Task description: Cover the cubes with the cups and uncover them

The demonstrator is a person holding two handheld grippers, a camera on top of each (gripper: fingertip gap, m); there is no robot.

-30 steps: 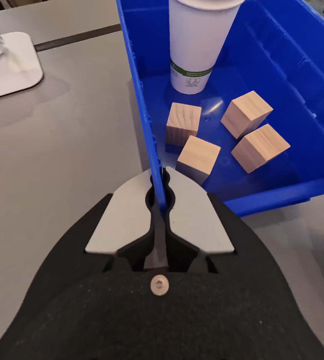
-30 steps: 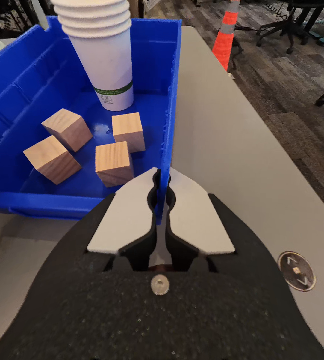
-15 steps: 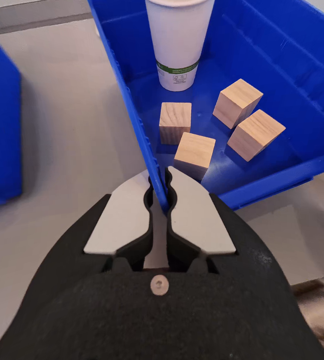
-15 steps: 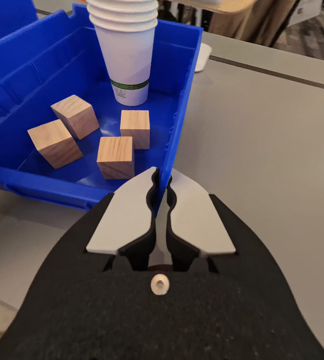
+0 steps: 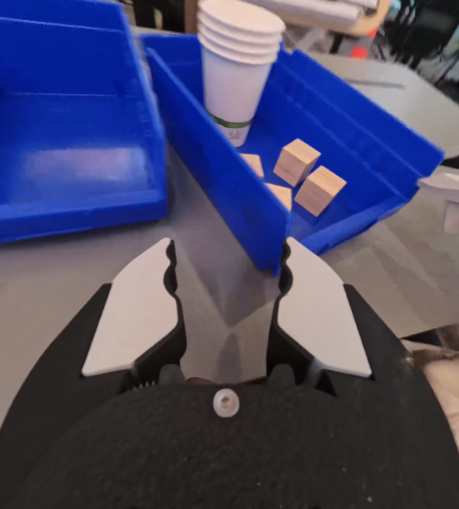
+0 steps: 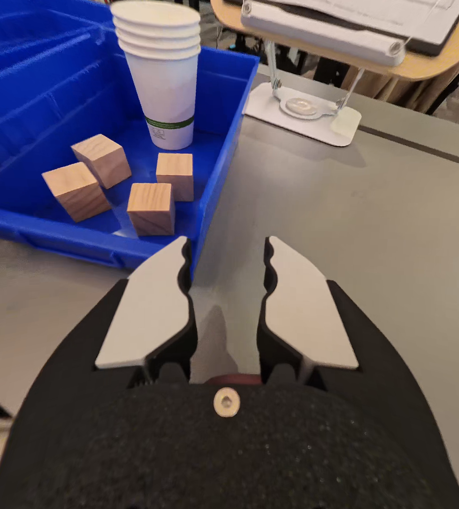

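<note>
A blue bin [image 6: 217, 176] on the grey table holds a stack of white paper cups [image 6: 165, 82] and several wooden cubes [image 6: 151, 209]. It also shows in the left wrist view [image 5: 223, 170], with the cup stack [image 5: 234, 80] and the cubes [image 5: 319, 190] inside. My left gripper [image 5: 228, 245] is open and empty, with the bin's near left corner by its right fingertip [image 5: 300, 264]. My right gripper [image 6: 227, 242] is open and empty, with the bin's near right corner by its left fingertip [image 6: 167, 264]. The right gripper's white part [image 5: 454, 192] shows at the left wrist view's right edge.
A second blue bin [image 5: 57, 132] stands left of the first one. A white stand base [image 6: 302, 115] sits on the table behind the bin, under a tan tabletop [image 6: 388, 55]. The grey table [image 6: 360, 220] stretches to the right.
Both grippers were shut on the bin's side walls and carried it. Both have now opened and let go of the walls, and the bin sits on the table beside the second bin.
</note>
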